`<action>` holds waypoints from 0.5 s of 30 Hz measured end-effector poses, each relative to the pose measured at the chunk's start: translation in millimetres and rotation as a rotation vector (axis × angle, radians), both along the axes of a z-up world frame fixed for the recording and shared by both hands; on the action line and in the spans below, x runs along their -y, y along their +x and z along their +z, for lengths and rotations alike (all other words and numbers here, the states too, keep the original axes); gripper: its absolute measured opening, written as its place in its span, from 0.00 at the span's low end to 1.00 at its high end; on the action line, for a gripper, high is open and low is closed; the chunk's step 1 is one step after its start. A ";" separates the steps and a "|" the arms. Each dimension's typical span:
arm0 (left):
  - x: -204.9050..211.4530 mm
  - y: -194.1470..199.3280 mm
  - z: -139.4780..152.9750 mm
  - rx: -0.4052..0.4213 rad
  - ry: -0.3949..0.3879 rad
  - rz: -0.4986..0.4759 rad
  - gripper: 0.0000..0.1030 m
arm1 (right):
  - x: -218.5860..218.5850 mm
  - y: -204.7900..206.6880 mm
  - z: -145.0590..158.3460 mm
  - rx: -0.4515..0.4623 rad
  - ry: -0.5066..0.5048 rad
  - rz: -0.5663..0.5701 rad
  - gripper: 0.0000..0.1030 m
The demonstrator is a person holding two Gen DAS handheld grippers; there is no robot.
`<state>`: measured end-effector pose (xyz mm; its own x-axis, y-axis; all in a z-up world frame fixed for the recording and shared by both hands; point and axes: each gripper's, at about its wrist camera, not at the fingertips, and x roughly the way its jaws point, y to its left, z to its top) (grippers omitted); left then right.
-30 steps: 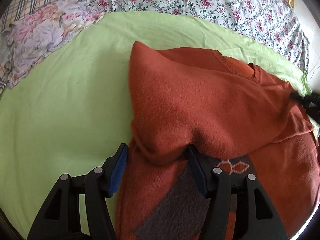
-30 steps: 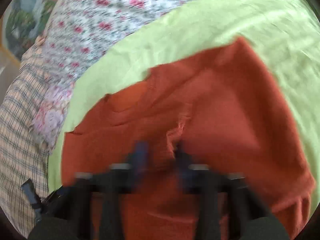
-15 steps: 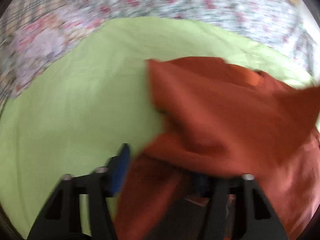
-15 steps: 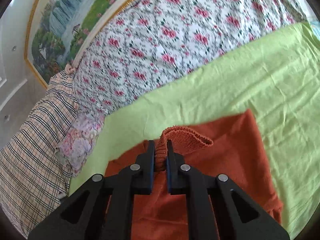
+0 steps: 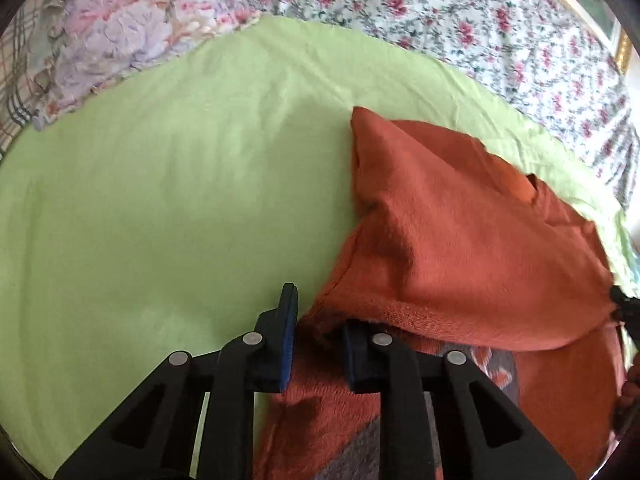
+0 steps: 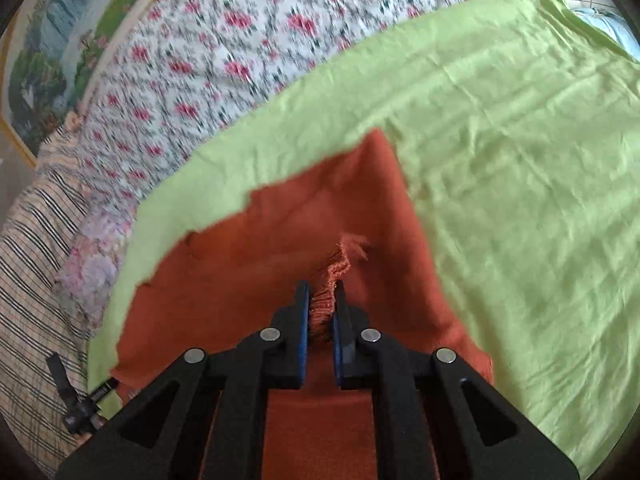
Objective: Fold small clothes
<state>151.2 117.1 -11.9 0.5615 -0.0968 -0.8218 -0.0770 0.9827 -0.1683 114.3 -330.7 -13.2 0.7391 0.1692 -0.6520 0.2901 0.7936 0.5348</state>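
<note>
An orange knitted sweater (image 5: 460, 240) with a grey patterned front lies on a light green sheet (image 5: 160, 200), its upper part folded over itself. My left gripper (image 5: 320, 320) has its jaws partly closed around the sweater's folded edge at its left side; the right pad is hidden under cloth. My right gripper (image 6: 322, 308) is shut on a bunched ribbed edge of the sweater (image 6: 280, 232) and holds it above the spread cloth. The right gripper's tip shows at the right edge of the left wrist view (image 5: 624, 308).
A floral quilt (image 5: 440, 8) lies beyond the green sheet (image 6: 520, 160). A pink-purple floral pillow (image 5: 120, 32) and a checked blanket (image 6: 28, 280) lie at the left. A framed landscape picture (image 6: 52, 48) hangs on the wall.
My left gripper's jaws have narrowed on the sweater's folded edge and it shifted left. My right gripper took hold of the ribbed edge and carries it over the sweater.
</note>
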 end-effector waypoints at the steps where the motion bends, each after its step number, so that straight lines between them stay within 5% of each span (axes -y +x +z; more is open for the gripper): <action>1: -1.1 -1.7 2.5 -0.005 -0.011 -0.036 0.21 | -1.5 -2.5 -5.9 -0.013 0.002 0.009 0.10; 4: -12.4 -13.7 22.2 0.027 -0.112 -0.151 0.28 | -3.2 -8.9 -8.6 -0.001 0.006 0.021 0.10; 7: -23.0 -0.3 42.3 0.056 -0.178 -0.186 0.64 | -5.2 -10.5 -5.6 0.008 -0.009 0.044 0.11; 11: -22.6 55.7 37.7 0.020 -0.227 -0.196 0.72 | -13.7 -8.2 -3.7 0.000 -0.044 0.068 0.12; 15: -16.7 128.4 1.0 -0.136 -0.309 -0.193 0.72 | -15.4 -9.7 -0.4 0.009 -0.034 0.070 0.12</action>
